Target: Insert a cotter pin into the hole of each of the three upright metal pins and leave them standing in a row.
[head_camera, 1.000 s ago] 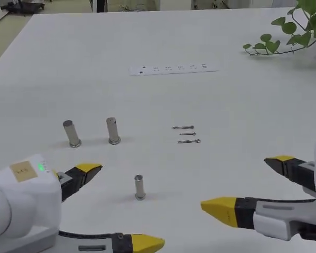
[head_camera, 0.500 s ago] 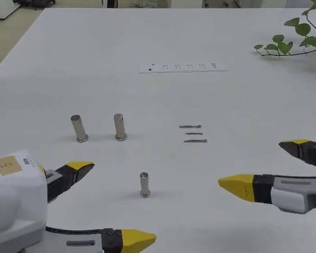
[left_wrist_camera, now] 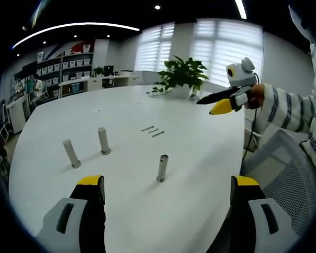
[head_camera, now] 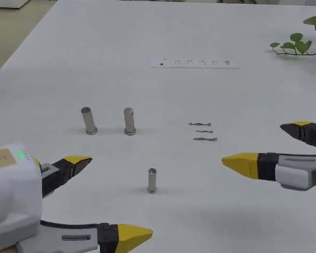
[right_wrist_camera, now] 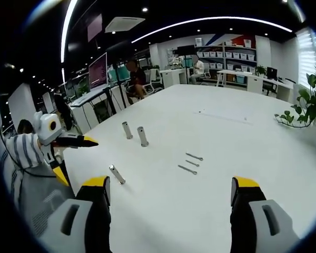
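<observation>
**Q:** Where are the metal pins?
**A:** One lone pin [head_camera: 152, 181] stands upright on the white table [head_camera: 147, 42]. Two more pins [head_camera: 129, 121] stand upright side by side beyond the lone pin and to its left, well apart from it.

**Q:** And the cotter pins?
**A:** Three cotter pins [head_camera: 203, 131] lie flat in parallel, beyond the lone pin and to its right.

**Q:** What are the grippers doing?
**A:** The left gripper [head_camera: 109, 196] is left of the lone pin and nearer the viewer. Its yellow-tipped jaws are spread wide and hold nothing. The right gripper [head_camera: 258, 143] is to the pin's right, with its jaws also apart and empty.

**Q:** Is any writing readable?
**A:** No. A tan sticker [head_camera: 0, 157] on the left gripper, beside a green light [head_camera: 21, 154], has marks too faint to read. A white strip [head_camera: 195, 64] far beyond the lone pin has tiny dark marks, also illegible.
</observation>
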Motion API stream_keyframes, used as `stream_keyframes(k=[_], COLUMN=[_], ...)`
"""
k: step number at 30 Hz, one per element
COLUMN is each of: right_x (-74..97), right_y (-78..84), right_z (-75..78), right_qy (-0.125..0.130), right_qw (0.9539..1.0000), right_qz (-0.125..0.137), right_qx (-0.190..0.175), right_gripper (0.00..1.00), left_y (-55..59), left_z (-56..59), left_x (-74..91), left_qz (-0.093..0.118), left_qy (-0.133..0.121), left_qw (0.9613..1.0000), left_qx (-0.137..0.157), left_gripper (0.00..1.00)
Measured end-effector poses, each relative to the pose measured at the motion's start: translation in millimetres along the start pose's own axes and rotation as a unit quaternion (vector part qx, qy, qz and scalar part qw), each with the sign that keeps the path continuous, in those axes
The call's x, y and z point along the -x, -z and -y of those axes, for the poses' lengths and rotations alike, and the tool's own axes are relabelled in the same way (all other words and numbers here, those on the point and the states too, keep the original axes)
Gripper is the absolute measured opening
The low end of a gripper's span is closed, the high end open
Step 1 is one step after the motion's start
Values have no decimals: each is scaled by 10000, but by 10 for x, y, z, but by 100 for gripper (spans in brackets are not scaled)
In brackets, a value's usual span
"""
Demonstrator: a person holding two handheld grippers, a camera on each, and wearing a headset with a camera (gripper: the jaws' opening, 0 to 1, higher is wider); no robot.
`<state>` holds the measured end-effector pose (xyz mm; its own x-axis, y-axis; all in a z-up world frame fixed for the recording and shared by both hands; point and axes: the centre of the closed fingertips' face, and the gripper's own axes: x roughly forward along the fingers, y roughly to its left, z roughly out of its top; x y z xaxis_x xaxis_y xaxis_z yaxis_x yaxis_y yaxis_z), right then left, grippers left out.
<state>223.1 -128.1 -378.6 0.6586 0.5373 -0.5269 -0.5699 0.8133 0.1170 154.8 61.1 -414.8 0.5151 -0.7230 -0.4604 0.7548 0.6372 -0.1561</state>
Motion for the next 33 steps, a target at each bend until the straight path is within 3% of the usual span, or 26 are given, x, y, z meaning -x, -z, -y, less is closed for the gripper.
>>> stream_keyframes(k=[15,26,33], right_x=[-153,-208,-265], right_y=[-165,-183,-212], right_z=[5,7,67], right_qy=[-130,-156,-126], right_qw=[9996,9996,9996], right_qz=[188,176,208], right_qx=[158,186,119], right_gripper=[93,90,85], left_y=[-43,-49,12], left_z=[-59,-63,-74], left_x=[86,87,90], left_qz=[48,71,44], left_qy=[-142,-102,-84], left_qw=[9999,9998,9998], left_qx=[63,126,193], left_gripper=[98,98,98])
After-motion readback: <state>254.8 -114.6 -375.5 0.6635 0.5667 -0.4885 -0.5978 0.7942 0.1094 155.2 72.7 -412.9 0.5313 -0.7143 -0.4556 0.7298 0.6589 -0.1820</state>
